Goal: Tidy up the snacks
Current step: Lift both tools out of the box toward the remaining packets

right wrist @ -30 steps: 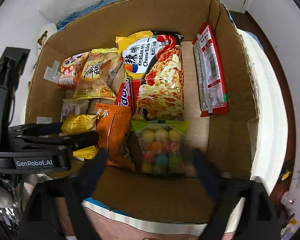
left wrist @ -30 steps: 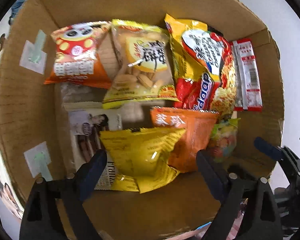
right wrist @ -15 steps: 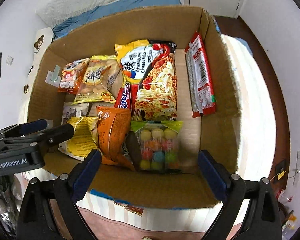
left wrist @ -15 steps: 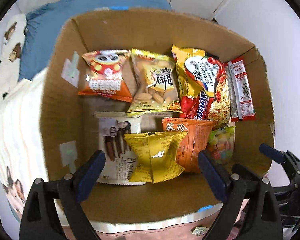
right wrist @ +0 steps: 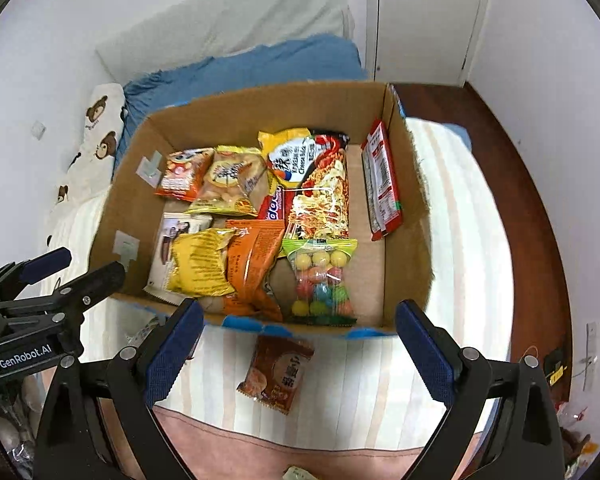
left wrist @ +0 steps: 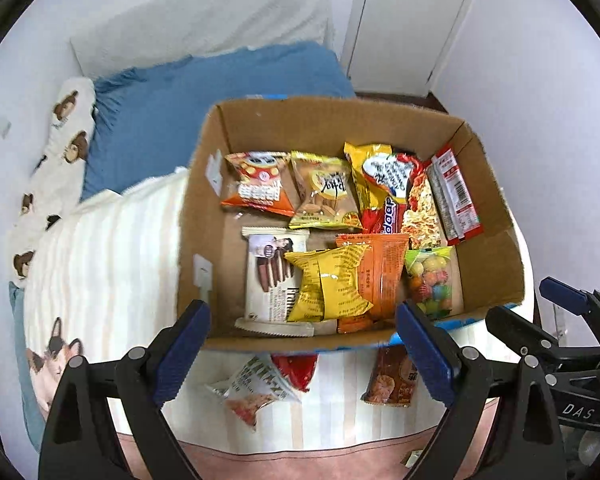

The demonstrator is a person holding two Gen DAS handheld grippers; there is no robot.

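A cardboard box (left wrist: 204, 240) (right wrist: 404, 240) on the bed holds several snack packs: a yellow pack (left wrist: 332, 284) (right wrist: 200, 264), an orange pack (left wrist: 380, 272) (right wrist: 252, 268), a bag of coloured balls (left wrist: 432, 280) (right wrist: 320, 280), a noodle pack (right wrist: 320, 192) and a red-white pack (right wrist: 380, 188). Outside the box's near wall lie a brown snack pack (left wrist: 392, 376) (right wrist: 278, 372), a silver-white pack (left wrist: 252, 388) and a red pack (left wrist: 296, 368). My left gripper (left wrist: 300, 352) is open and empty above the near edge. My right gripper (right wrist: 296, 348) is open and empty above the brown pack.
The box stands on a striped bed cover (right wrist: 452, 260). A blue blanket (left wrist: 180, 108) and a bear-print pillow (left wrist: 60, 152) lie behind and left. A white door (left wrist: 412, 20) is at the back. Wooden floor (right wrist: 532, 200) shows at the right.
Both grippers have pulled up and back out of the box; the whole box, the bed and the loose packs in front of it have come into view. Both stay open and empty.
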